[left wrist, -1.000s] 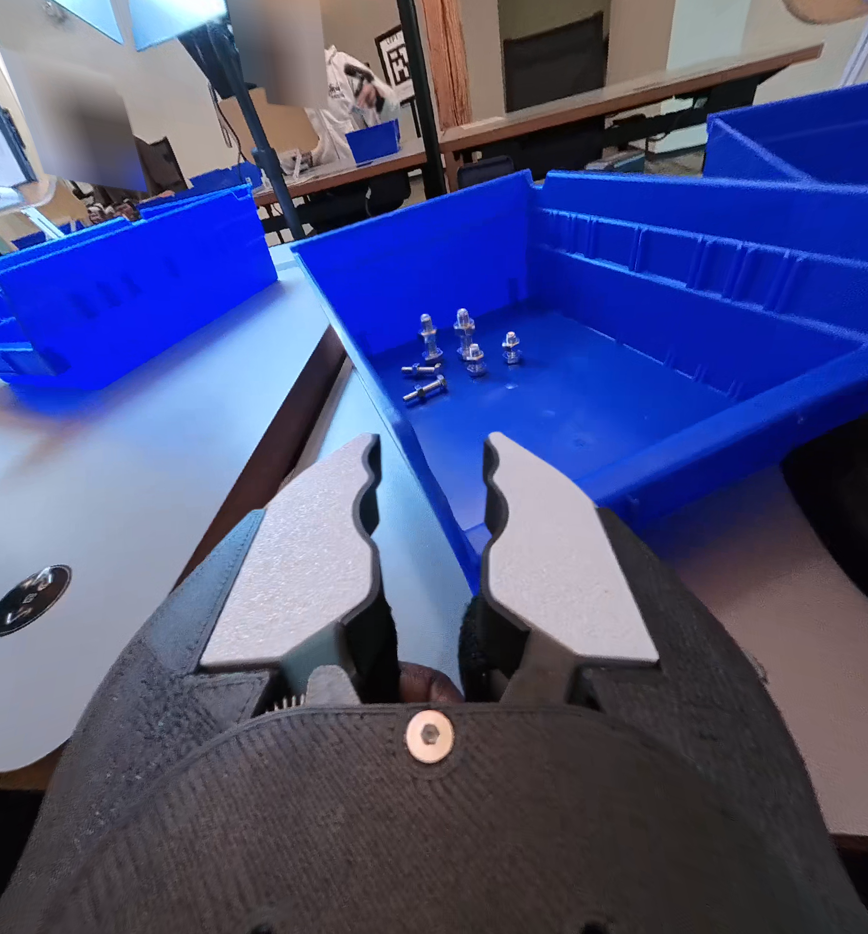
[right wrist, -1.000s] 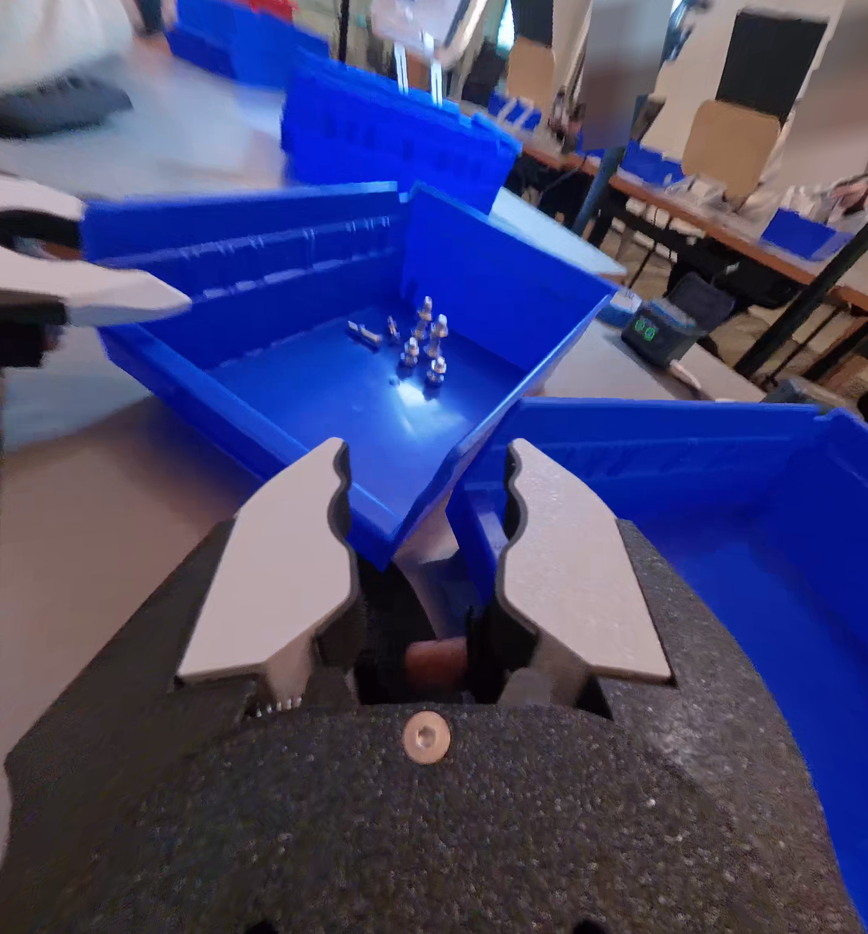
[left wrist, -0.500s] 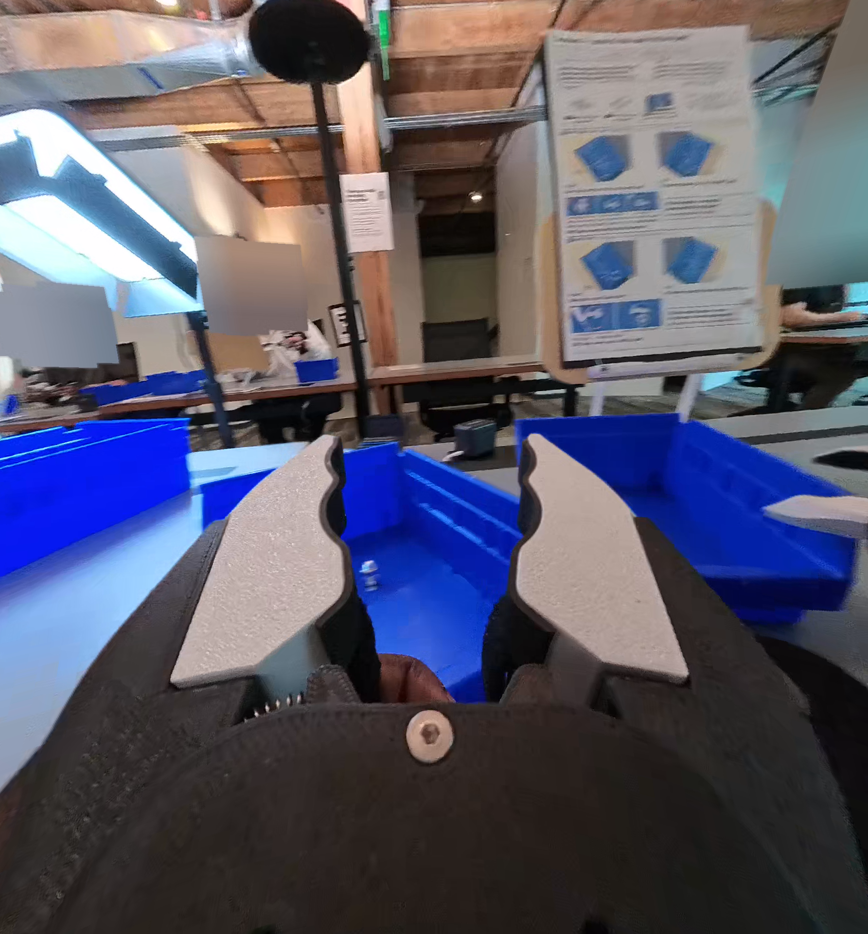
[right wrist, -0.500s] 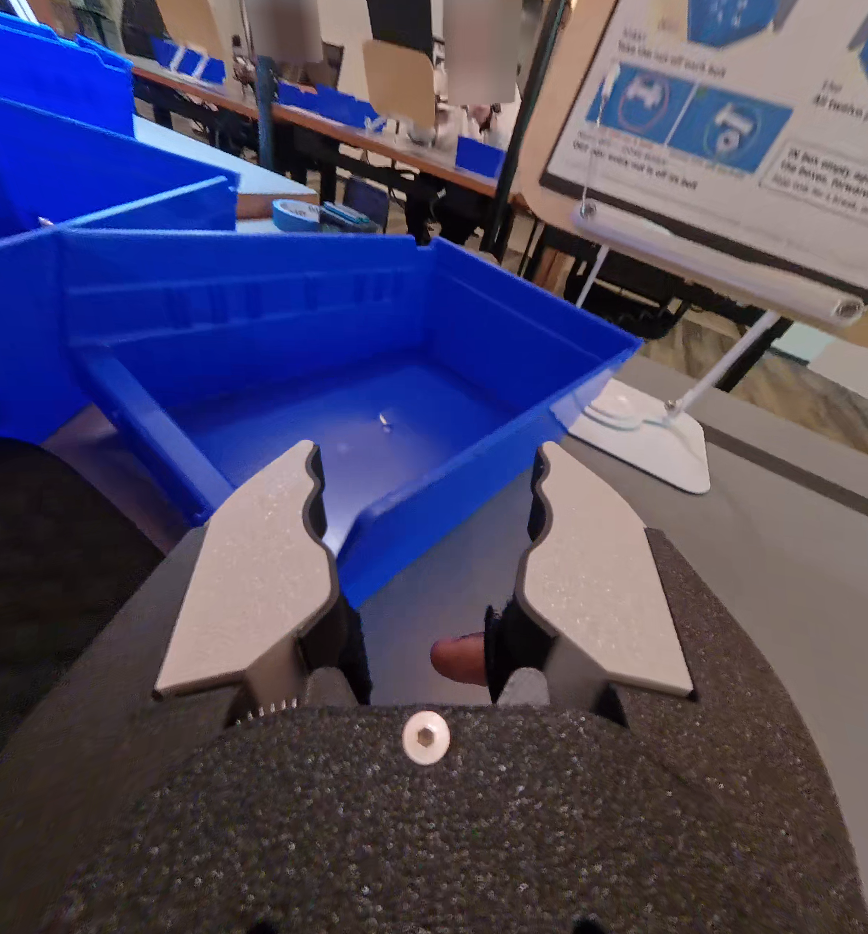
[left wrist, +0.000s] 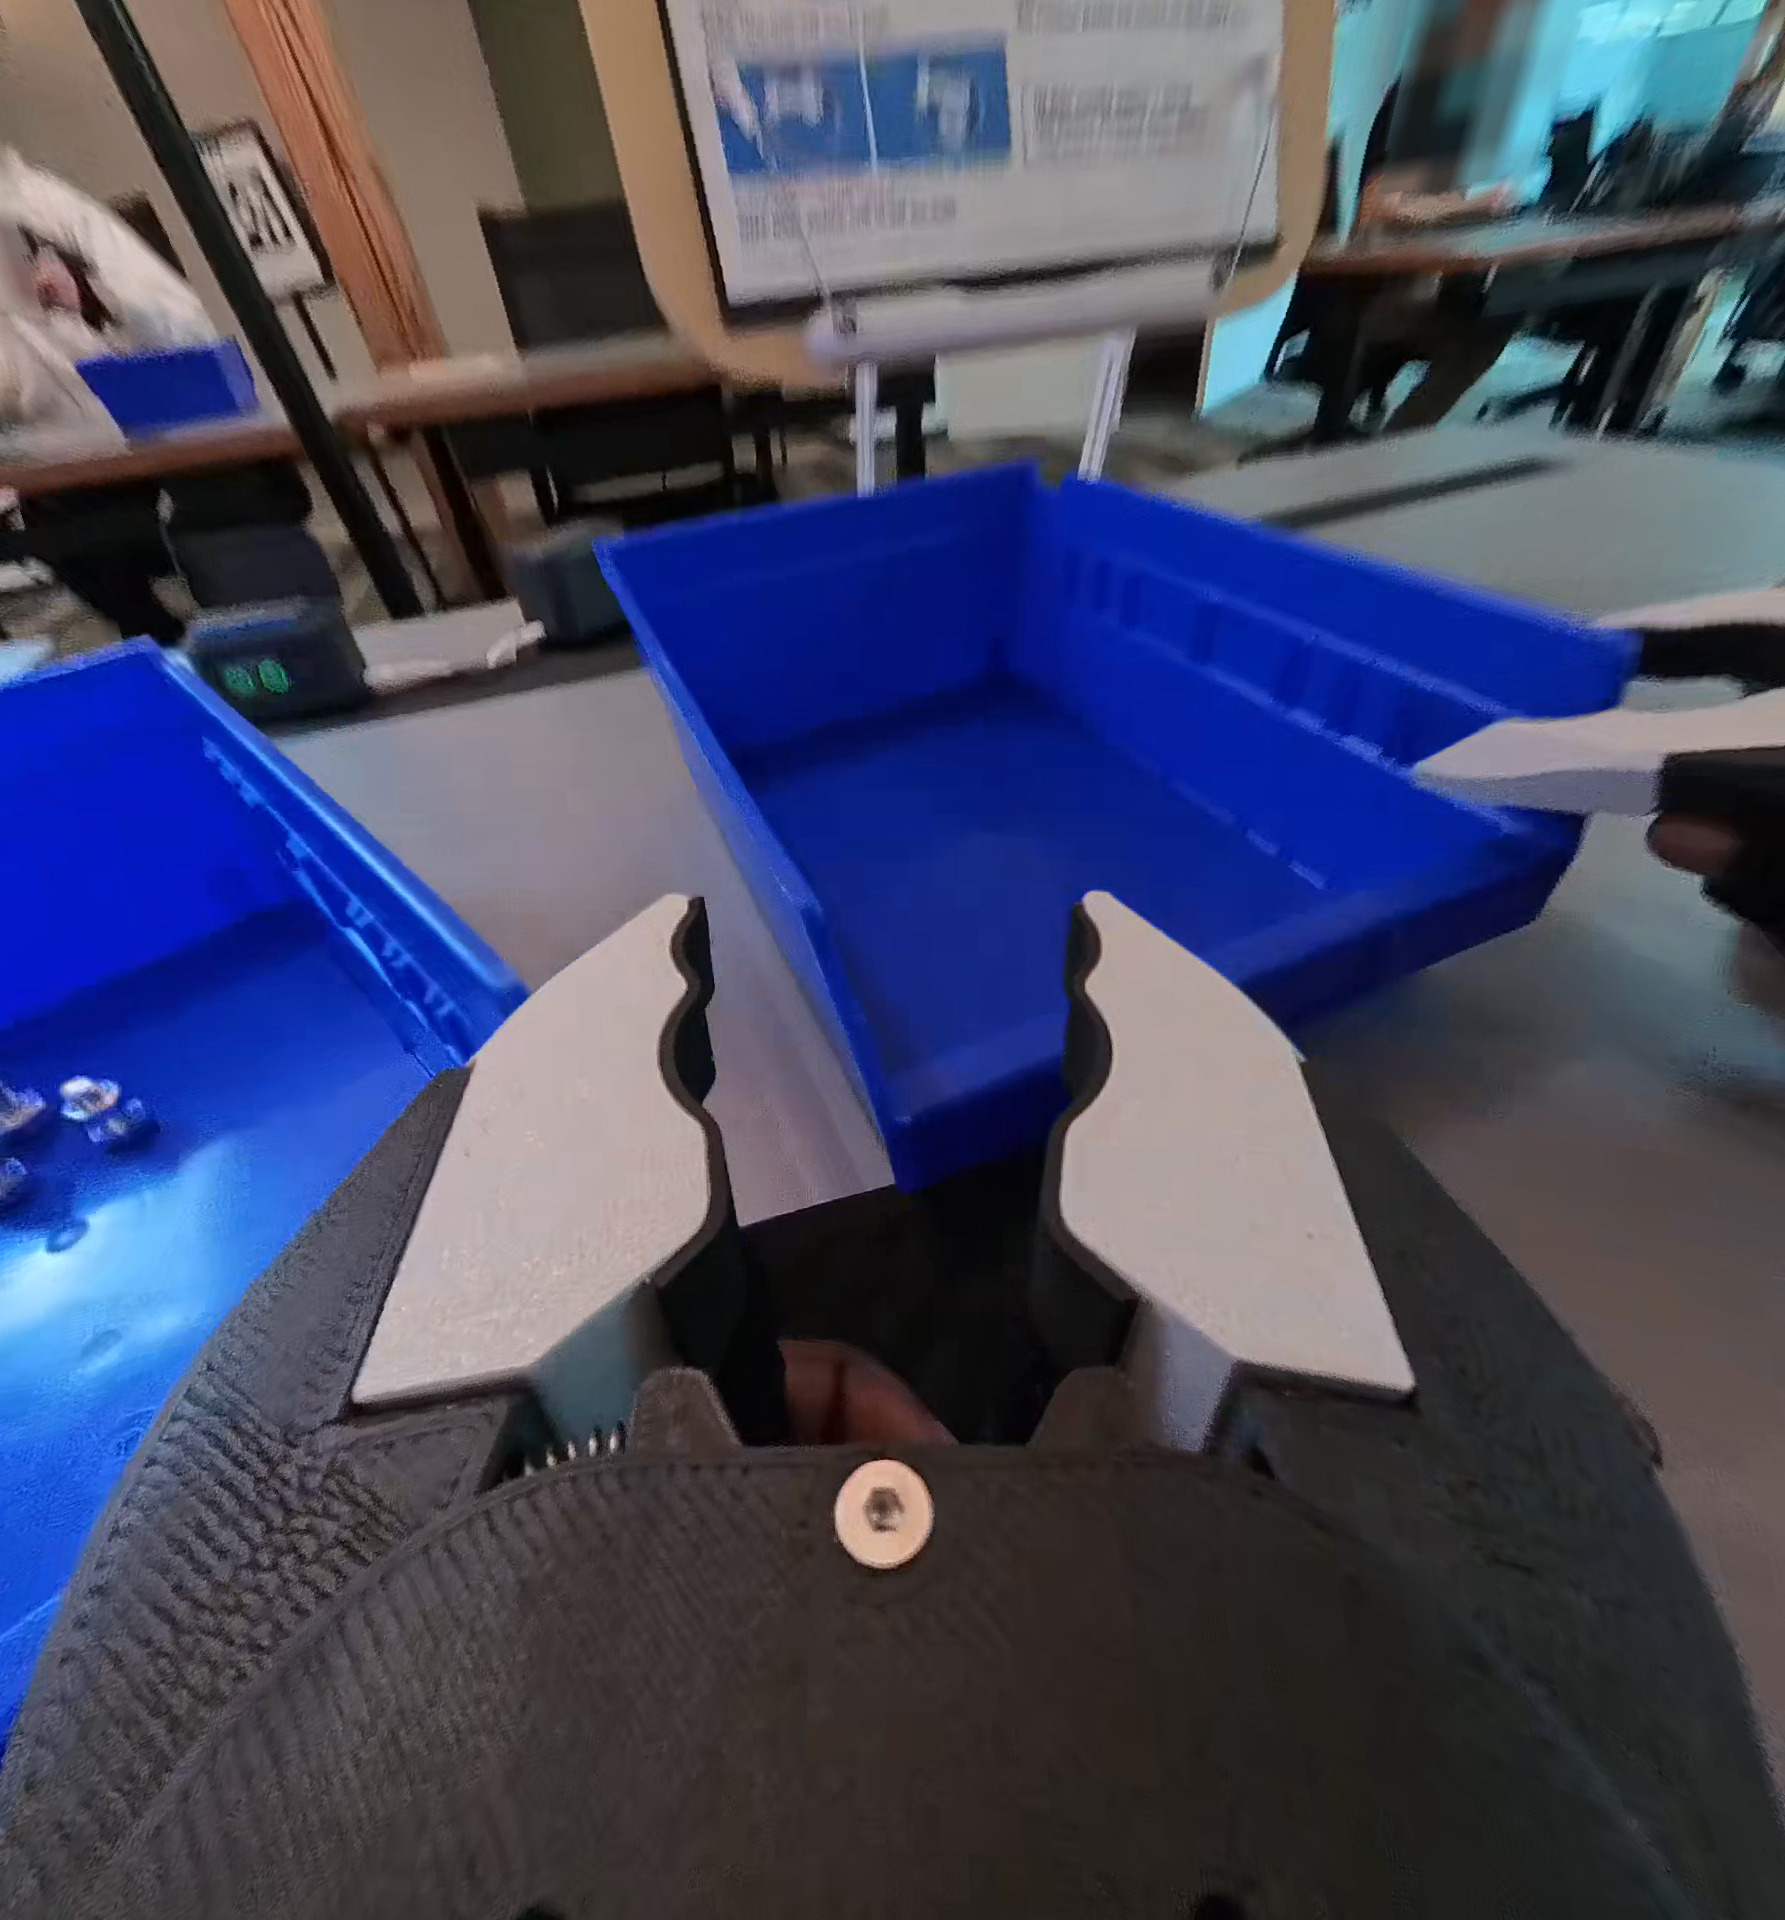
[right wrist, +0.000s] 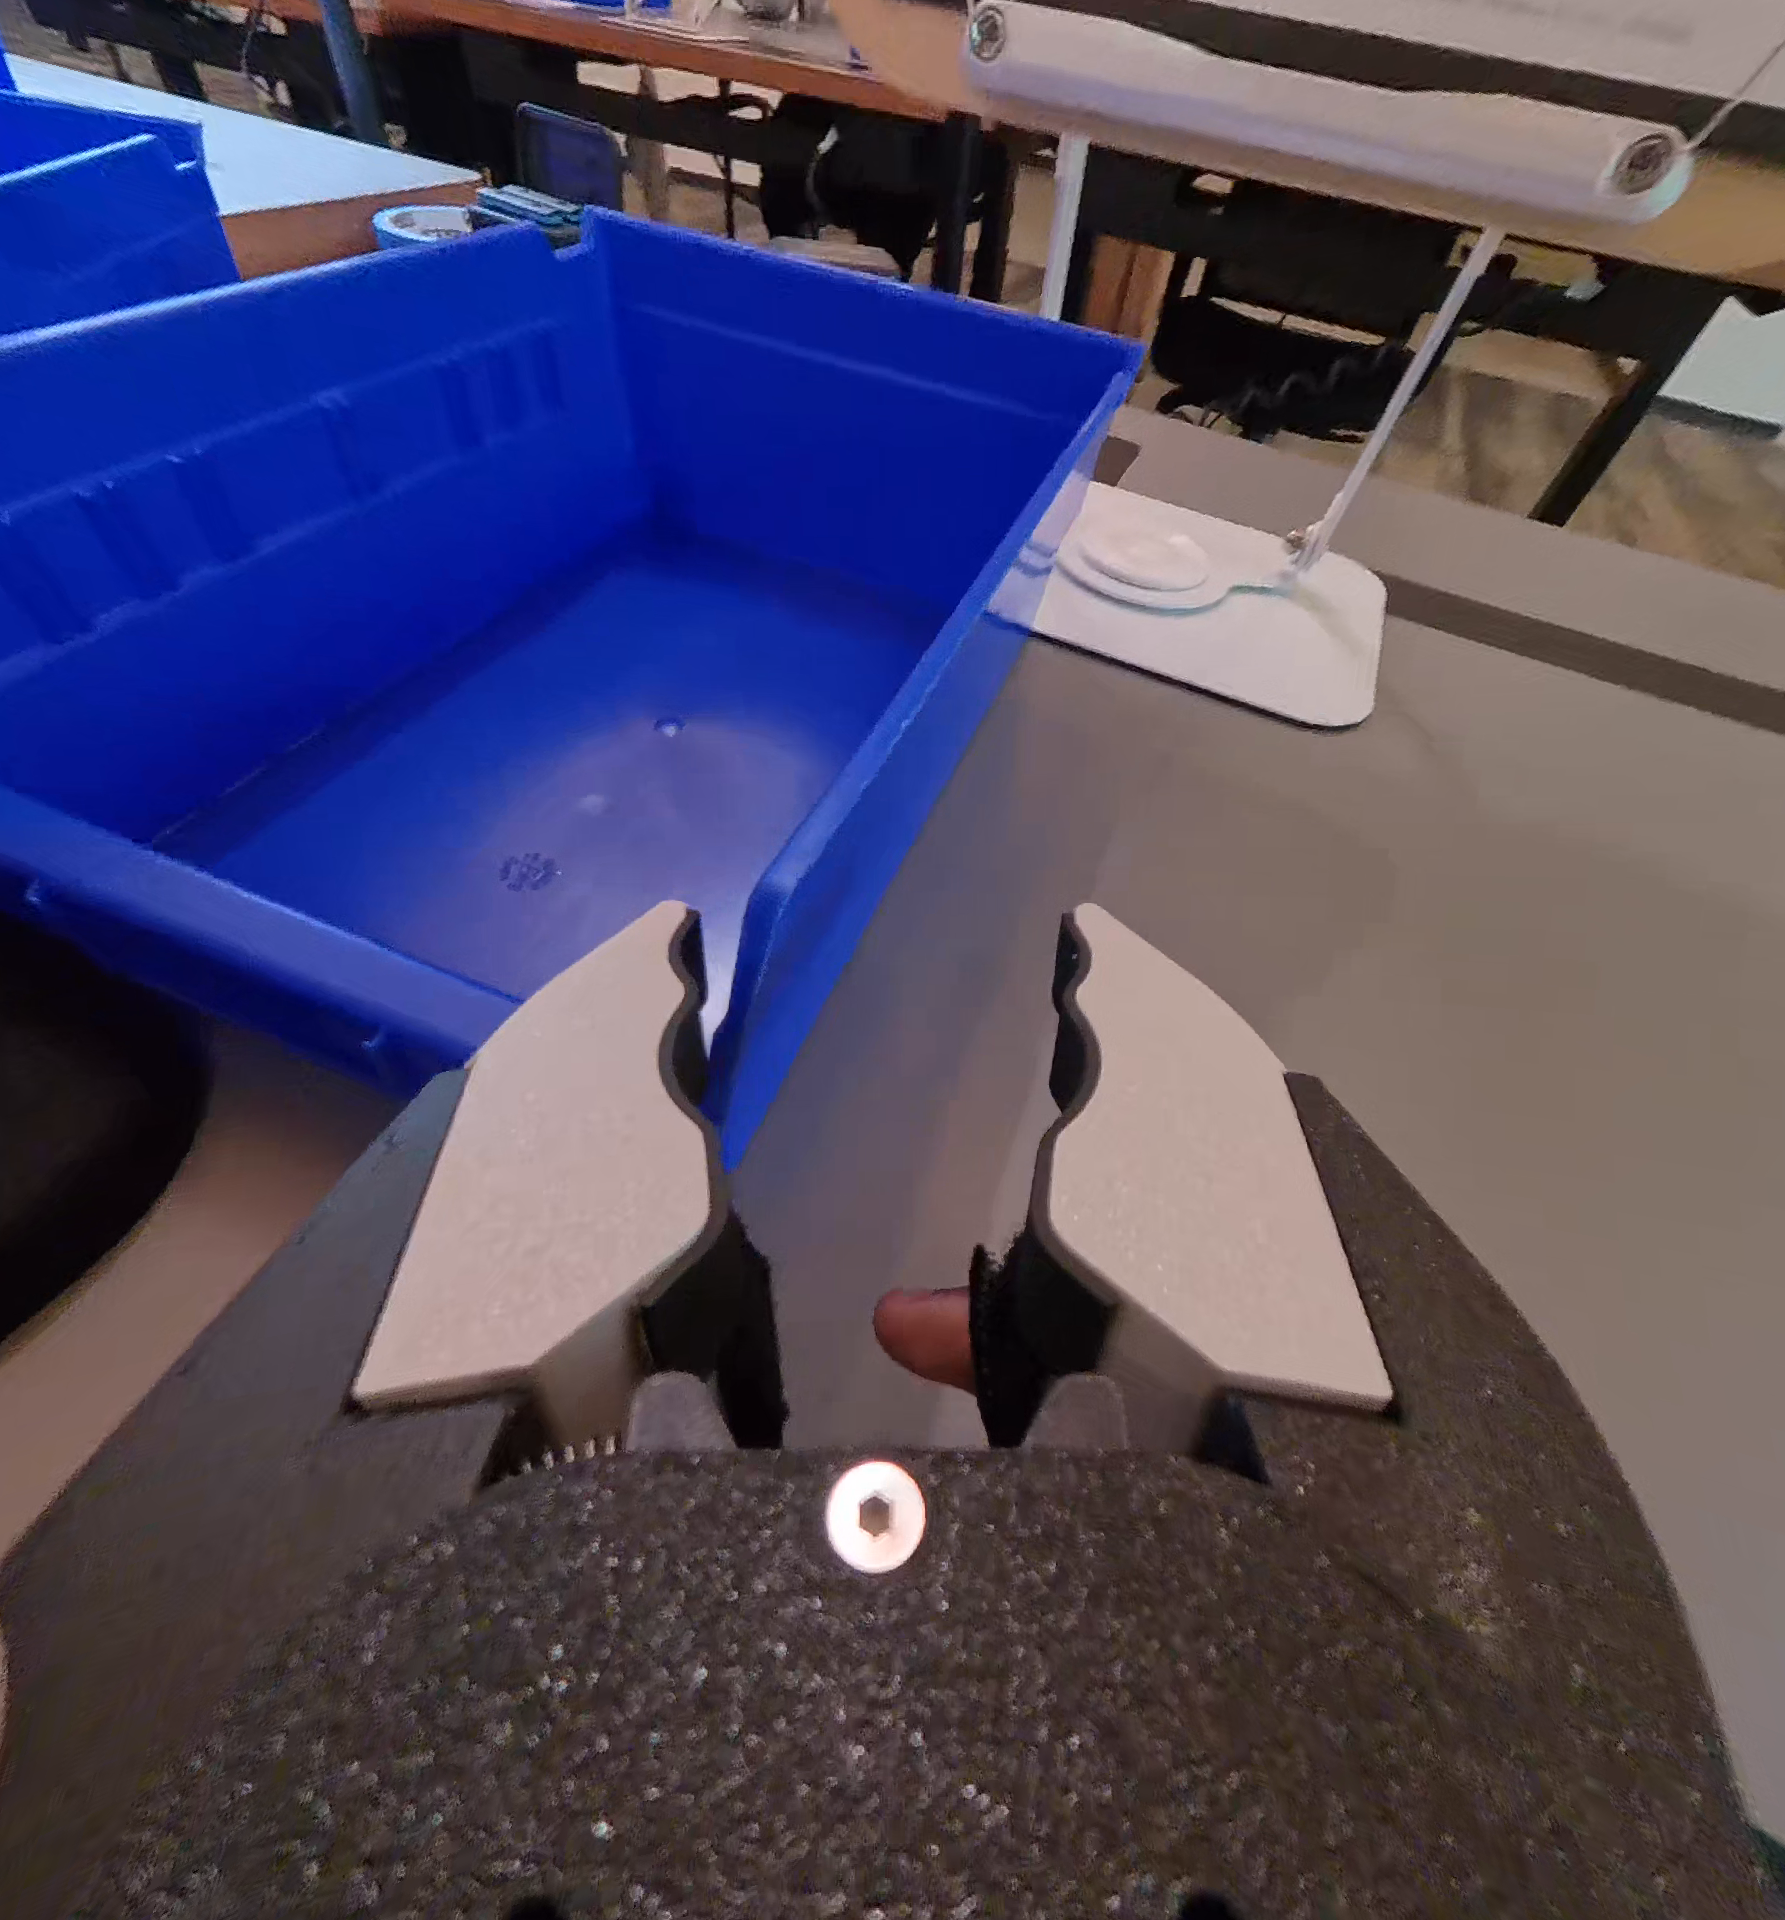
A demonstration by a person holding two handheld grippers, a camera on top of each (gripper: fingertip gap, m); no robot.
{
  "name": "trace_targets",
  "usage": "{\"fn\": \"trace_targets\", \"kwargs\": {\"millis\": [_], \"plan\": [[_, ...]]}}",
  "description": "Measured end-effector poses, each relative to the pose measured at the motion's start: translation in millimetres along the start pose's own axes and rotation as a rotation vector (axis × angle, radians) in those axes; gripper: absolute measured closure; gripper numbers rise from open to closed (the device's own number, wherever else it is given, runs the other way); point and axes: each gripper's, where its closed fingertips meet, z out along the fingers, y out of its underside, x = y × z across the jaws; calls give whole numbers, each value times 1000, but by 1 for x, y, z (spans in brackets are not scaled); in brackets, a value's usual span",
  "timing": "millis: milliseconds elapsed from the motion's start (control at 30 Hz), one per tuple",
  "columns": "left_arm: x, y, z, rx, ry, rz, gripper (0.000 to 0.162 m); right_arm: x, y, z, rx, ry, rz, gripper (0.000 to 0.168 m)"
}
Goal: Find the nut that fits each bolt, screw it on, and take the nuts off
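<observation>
Left tool (left wrist: 886, 920) — coarse black 3D-printed body with ridged print lines, two pale grey fingers (left wrist: 555, 1143) edged in wavy black pads, one silver hex screw (left wrist: 883, 1515). Right tool (right wrist: 875, 920) — the same build, its black body speckled.

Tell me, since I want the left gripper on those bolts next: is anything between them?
Nothing visible. The left gripper is open and empty; the bolts lie uncovered on the floor of the left blue bin.

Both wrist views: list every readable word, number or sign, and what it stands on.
Instruction board: motion-blurred, unreadable.
Black-and-white sign behind the pole: blurred, unreadable.
Dark device, green display: too blurred.
Blue bin, moulded mark on its floor: too small.
Nothing legible to quote.
</observation>
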Motion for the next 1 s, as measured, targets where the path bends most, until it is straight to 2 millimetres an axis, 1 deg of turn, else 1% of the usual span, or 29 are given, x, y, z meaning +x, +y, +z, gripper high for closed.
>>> {"fn": "trace_targets", "kwargs": {"millis": [67,167,200,233,267,300,333,400,467,567,667,733,800,867,1000], "plan": [[-3,13,17,-107,-39,9,96,-3,0,6,-11,-15,-12,106],[-3,22,34,-203,-32,-3,98,-6,9,13,-87,-42,-32,107],[-3,27,39,-236,-24,-13,100,-7,11,15,-98,-54,-28,110],[-2,33,44,-279,-7,-25,104,-9,12,16,-105,-71,-20,114],[-1,39,47,-320,7,-31,116,-12,12,17,-114,-94,-17,119],[-6,40,49,-330,-27,-27,128,-14,13,18,-124,-105,-22,131],[-11,37,50,-316,-63,3,147,-13,14,18,-136,-93,-43,143],[-11,34,50,-307,-88,65,149,-9,14,15,-164,-43,-138,149],[-5,26,49,-277,-101,107,150,1,13,9,-191,29,-240,152],[10,3,49,-212,-80,120,149,17,0,-8,-159,74,-253,153],[35,-21,56,-164,-32,146,148,43,-12,-32,-130,133,-256,153],[58,-30,66,-152,26,166,147,66,-13,-48,-137,167,-250,153],[86,-36,81,-140,90,189,146,93,-9,-64,-144,205,-237,153],[116,-42,100,-123,143,206,146,124,0,-76,-159,257,-224,153],[176,-49,142,-108,224,237,144,188,18,-93,-158,334,-160,154]]}}
